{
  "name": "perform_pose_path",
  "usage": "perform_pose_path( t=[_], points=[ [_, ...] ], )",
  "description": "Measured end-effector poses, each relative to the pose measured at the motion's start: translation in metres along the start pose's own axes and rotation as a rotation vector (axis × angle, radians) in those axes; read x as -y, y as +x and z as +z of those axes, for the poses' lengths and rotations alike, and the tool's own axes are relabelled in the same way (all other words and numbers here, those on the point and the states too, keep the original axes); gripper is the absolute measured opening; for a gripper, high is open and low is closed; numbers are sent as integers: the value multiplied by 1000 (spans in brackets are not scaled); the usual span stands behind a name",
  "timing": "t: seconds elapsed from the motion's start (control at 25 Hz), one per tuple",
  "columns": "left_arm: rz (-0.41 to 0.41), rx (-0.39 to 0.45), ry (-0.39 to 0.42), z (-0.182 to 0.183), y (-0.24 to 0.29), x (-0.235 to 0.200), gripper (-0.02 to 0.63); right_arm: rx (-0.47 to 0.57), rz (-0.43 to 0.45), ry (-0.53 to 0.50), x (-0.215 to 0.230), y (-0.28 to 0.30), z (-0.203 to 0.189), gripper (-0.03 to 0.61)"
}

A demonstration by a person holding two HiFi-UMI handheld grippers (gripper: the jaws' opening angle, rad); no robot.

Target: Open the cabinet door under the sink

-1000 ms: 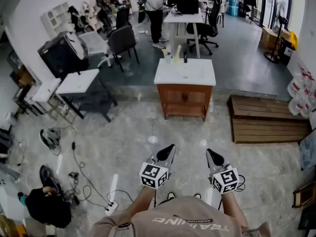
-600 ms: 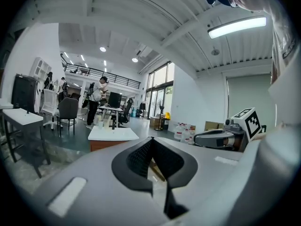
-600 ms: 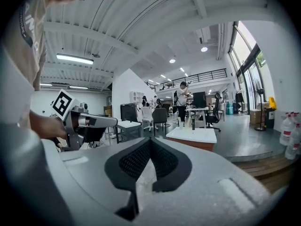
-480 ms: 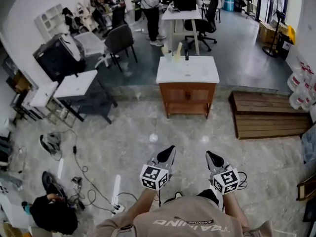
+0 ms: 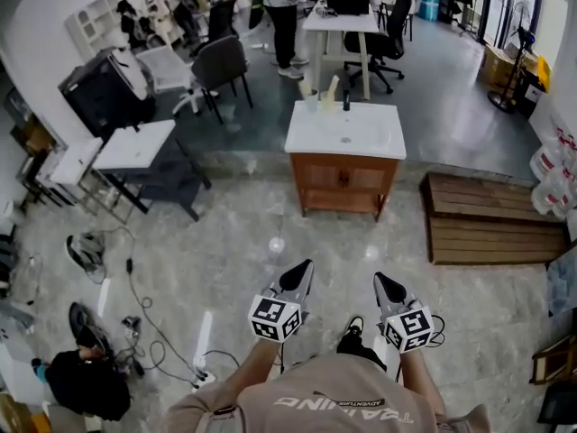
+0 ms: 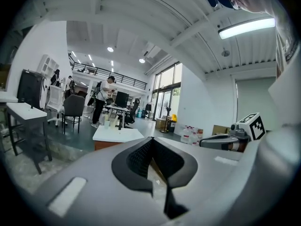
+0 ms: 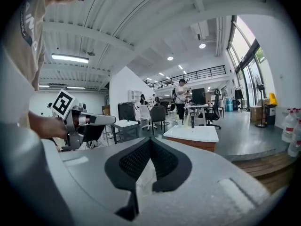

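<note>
The left gripper (image 5: 305,267) and the right gripper (image 5: 379,280) are both clenched, jaw tips together with nothing between them. They are held side by side above the marble floor (image 5: 225,242) at the near edge of the scene, pointing toward the far side. The cabinet (image 5: 343,207) stands well apart from both grippers at the far centre, under the white sink (image 5: 345,133), with its wooden door (image 5: 322,178) closed and a low wooden platform (image 5: 491,219) near its right side.

I see a slatted wooden platform (image 5: 496,219) at right, a white table (image 5: 135,144) at left, and cables (image 5: 144,318) trailing across the floor (image 5: 225,233).
</note>
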State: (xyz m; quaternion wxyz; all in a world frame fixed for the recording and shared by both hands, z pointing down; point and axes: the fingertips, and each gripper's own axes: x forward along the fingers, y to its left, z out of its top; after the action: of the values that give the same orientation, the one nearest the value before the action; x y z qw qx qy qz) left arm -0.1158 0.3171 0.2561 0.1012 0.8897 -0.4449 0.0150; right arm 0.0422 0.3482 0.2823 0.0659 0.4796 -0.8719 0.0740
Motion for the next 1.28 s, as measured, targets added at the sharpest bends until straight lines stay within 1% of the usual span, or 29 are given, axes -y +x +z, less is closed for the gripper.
perform_pose_path(
  t=[0.12,0.2,0.28,0.36,0.48,0.56,0.64,0.72,0.76,0.84,0.88,0.92,1.04,1.08,1.16,1.28],
  points=[
    [0,14,-8,17,22,1,18,8,10,11,25,16,6,2],
    [0,20,20,25,42,5,18,14,20,-6,46,27,12,2],
    [16,23,32,31,63,5,18,19,39,-32,64,38,17,2],
    [38,27,19,35,78,5,18,19,63,-42,77,45,18,2],
    [60,24,-25,40,95,9,18,3,75,-54,100,53,13,2],
    [49,23,-63,44,104,13,18,-23,73,-92,112,60,6,2],
    [54,6,-47,44,111,14,18,-39,87,-96,117,66,-1,2],
    [84,-10,-35,42,118,9,18,-43,108,-65,121,72,-9,2],
    [95,-10,-57,41,122,5,18,-48,117,-49,122,75,-15,2],
    [103,3,-133,39,128,-1,18,-65,133,-16,124,81,-25,2],
    [105,7,-152,38,130,-4,18,-71,141,-4,124,83,-29,2],
    [111,6,-145,36,132,-6,18,-76,148,0,124,86,-32,2],
    [132,-13,-60,33,139,-14,18,-85,161,-37,124,96,-33,2],
    [132,-15,-44,32,142,-17,18,-83,166,-49,124,100,-29,2],
    [120,-15,-39,32,149,-24,18,-76,167,-45,125,108,-20,2],
    [86,-5,-68,35,166,-37,18,-53,144,-14,132,124,-6,2]
  ],
)
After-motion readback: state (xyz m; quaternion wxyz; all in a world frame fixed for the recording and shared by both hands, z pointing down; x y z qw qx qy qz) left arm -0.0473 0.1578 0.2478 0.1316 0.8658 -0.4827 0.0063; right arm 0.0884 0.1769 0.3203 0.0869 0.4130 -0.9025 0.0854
